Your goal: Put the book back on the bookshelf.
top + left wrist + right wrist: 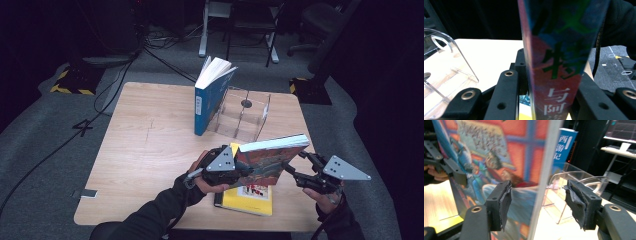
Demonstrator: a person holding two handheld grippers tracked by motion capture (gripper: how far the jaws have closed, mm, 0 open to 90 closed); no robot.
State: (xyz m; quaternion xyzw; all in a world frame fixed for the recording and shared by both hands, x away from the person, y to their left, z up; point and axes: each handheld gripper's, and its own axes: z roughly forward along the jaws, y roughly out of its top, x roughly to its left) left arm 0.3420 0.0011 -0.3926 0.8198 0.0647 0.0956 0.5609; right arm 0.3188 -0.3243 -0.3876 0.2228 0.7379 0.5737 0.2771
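A colourful illustrated book (265, 160) is held on edge above the table's front right, its red spine (556, 62) facing the left gripper view. My left gripper (240, 170) is shut on the spine end, with its jaws (549, 82) pressed to both covers. My right gripper (290, 170) stands open at the other end. Its padded jaws straddle the page edge (539, 200) without touching it, and the cover picture (499, 152) is on their left side.
A yellow book (248, 197) lies flat on the wooden table (145, 150) under the held book. A blue book (207, 97) stands upright against a clear acrylic rack (242, 117) at the back. Office chairs and cables sit on the floor beyond.
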